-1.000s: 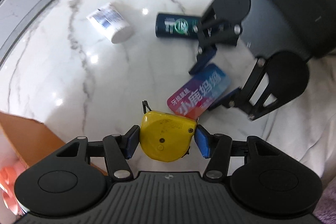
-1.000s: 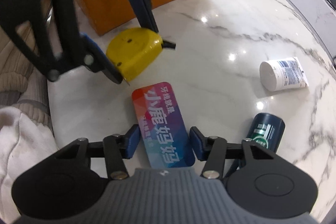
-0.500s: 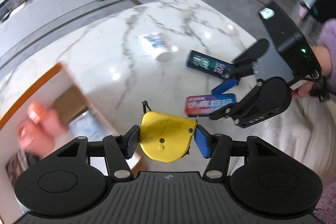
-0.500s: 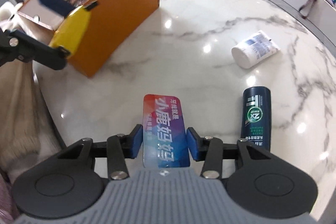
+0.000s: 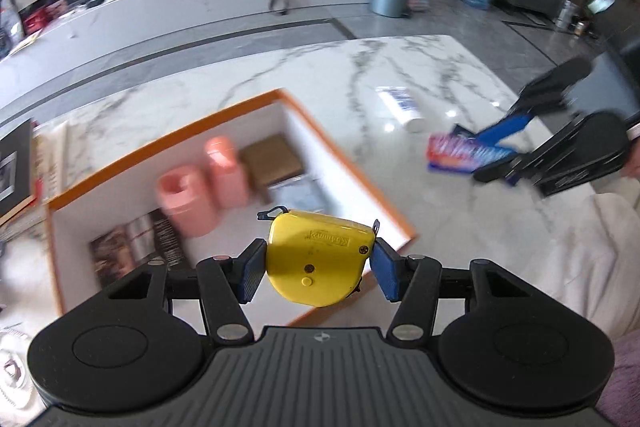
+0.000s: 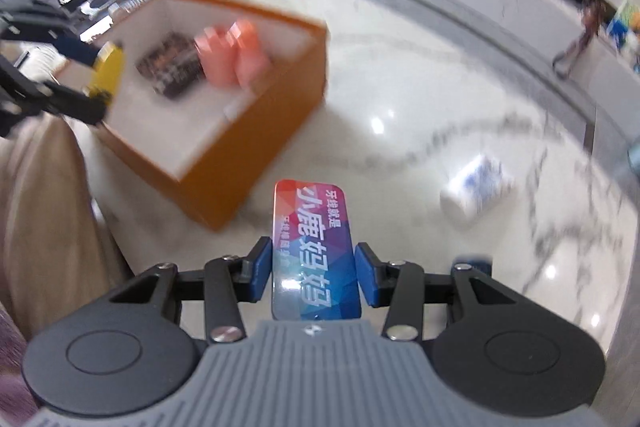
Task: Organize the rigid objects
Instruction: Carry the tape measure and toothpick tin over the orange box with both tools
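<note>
My left gripper (image 5: 318, 269) is shut on a yellow tape measure (image 5: 320, 259) and holds it above the near corner of an open orange box (image 5: 360, 183). My right gripper (image 6: 314, 273) is shut on a flat red-and-blue floss box (image 6: 314, 251), held in the air to the right of the orange box (image 6: 256, 147). The left view shows the right gripper (image 5: 516, 151) with the floss box (image 5: 460, 153) off to the right. The right view shows the tape measure (image 6: 107, 73) over the box's left edge.
The orange box holds pink containers (image 5: 200, 187), a brown box (image 5: 272, 163) and a dark packet (image 5: 136, 247). A white tube (image 6: 476, 187) lies on the marble table (image 6: 400, 155). Books (image 5: 24, 163) lie left of the box.
Both grippers have risen with their loads. The left one moved over the orange box's corner. The right one lifted the floss box off the table and swung toward the orange box.
</note>
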### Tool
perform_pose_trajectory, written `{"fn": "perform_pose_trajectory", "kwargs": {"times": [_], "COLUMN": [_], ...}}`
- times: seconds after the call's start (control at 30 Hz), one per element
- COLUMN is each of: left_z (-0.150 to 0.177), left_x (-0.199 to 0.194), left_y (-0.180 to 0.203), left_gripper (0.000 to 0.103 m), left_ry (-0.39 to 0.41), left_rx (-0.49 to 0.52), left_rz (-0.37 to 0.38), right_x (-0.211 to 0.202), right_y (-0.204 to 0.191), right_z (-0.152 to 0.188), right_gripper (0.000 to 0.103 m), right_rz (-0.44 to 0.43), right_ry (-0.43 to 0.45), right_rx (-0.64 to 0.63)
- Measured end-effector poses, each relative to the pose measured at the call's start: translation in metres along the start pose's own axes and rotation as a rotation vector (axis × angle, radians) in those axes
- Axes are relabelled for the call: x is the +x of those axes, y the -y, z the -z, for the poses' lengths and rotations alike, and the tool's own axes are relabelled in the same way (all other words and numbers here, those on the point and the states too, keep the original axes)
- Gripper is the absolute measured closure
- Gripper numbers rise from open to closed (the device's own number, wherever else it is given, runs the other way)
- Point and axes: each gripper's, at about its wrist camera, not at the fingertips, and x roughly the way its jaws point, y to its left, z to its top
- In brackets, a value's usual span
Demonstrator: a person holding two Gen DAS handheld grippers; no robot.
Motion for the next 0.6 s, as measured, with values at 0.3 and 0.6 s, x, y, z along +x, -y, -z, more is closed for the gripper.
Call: {"fn": "perform_pose_trajectory", "kwargs": {"times": [0.3,0.6], "left_z": [0.006,0.018], "left_x": [0.015,0.061], "left_y": [-0.058,-0.096], "left_gripper": [0.039,0.039], "left_ry": [-0.037,-0.121], "left_rx": [-0.087,-0.103], "left_rz": [-0.054,-0.051], "right_x": [0.009,0.11], "right_y": [-0.06,-0.106], "right_z": [-0.084,-0.12], "right_gripper": [0.057,0.057], "right_rz": [-0.094,-0.056], "right_ry": [0.054,-0.084], "right_rx": [-0.019,0.176]}}
